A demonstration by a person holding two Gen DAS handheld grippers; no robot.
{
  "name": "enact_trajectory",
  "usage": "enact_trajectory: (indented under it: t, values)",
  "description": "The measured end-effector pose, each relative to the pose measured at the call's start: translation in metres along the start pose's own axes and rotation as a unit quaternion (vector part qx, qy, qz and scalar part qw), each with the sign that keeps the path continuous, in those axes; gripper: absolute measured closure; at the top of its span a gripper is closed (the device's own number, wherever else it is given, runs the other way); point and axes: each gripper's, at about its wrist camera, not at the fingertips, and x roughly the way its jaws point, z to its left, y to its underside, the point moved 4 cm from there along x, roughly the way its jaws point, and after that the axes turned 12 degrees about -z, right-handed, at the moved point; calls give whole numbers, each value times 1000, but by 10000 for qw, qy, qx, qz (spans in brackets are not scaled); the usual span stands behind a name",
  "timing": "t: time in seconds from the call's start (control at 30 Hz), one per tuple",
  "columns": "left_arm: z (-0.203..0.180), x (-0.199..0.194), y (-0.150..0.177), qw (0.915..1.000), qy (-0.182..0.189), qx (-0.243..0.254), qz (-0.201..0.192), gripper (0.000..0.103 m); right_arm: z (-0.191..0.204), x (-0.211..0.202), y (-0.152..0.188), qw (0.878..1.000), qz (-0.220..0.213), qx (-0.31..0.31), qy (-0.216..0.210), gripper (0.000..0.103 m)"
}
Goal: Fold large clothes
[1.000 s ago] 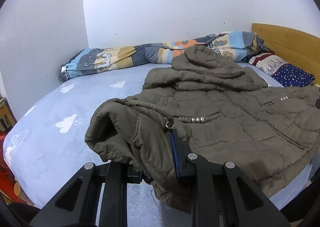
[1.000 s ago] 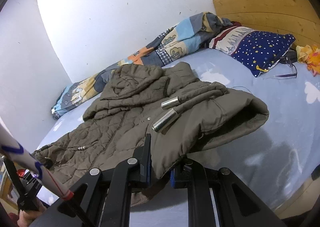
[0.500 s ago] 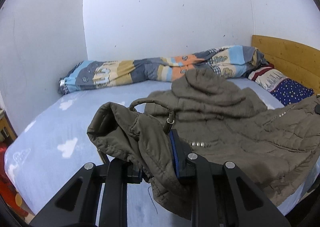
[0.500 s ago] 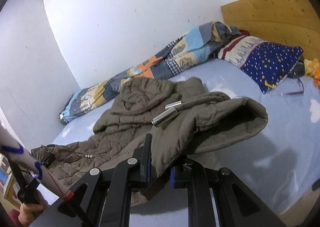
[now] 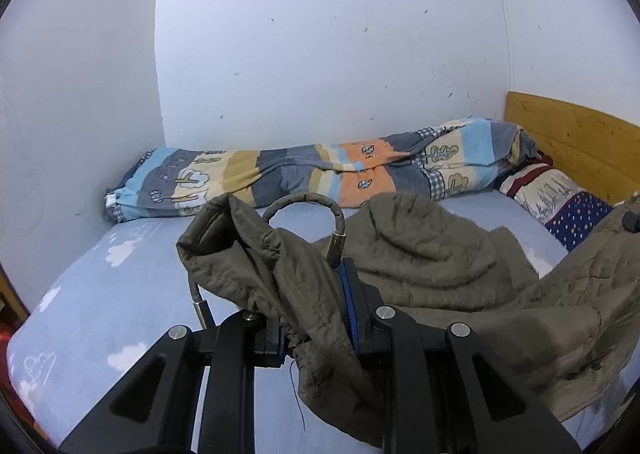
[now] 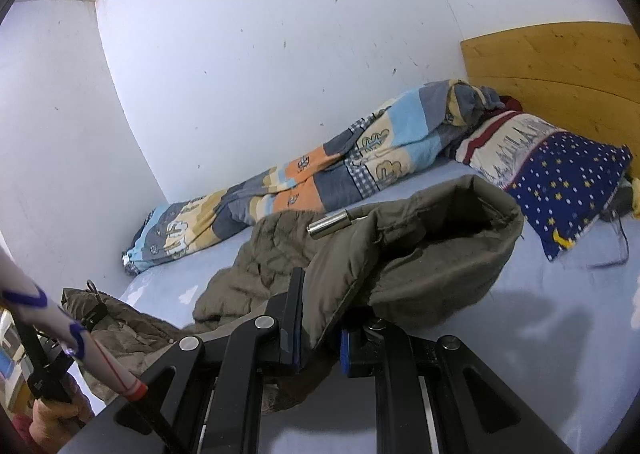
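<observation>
An olive quilted hooded jacket (image 5: 460, 286) lies spread on the light blue bed. My left gripper (image 5: 316, 318) is shut on one bottom corner of the jacket, lifted off the sheet, with a drawcord and its metal tips looping above the fingers. My right gripper (image 6: 320, 330) is shut on the other corner of the jacket (image 6: 420, 254), also raised, a metal cord tip lying on the fabric. The rest of the jacket, hood included, sags on the bed between the two corners.
A rolled patchwork quilt (image 5: 320, 178) runs along the white far wall. A starry blue pillow (image 6: 560, 182) lies by the wooden headboard (image 6: 560, 66). At the lower left of the right wrist view a hand (image 6: 48, 414) holds the other gripper's handle. The bed sheet (image 5: 120, 294) is cloud-printed.
Both grippers have risen and moved toward the far wall, carrying the jacket's corners up off the bed. The jacket body now hangs lower in both views.
</observation>
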Motion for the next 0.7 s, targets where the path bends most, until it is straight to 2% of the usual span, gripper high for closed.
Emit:
enact_trajectory:
  t: [0.27,0.4,0.5,0.63,0.7]
  values:
    - [0,85,-43,9987,99,-360,346,79,1,79,-43,10000,12,-56,9,89]
    - [12,131,-61,9946,91,-846,597,68,4,134,-62,9998,57,-153,63,89]
    - [22,155,-70,9923,91,-1029,685,61,0,178,-71,9997,121,-134,179,89]
    - [28,172,-80,9912,213,-1116,672,55,-8,236,-77,9985,219,-238,443,89]
    - [31,173,-86,9936,131,-1001,497,50,-14,259,-76,9976,287,-253,583,89]
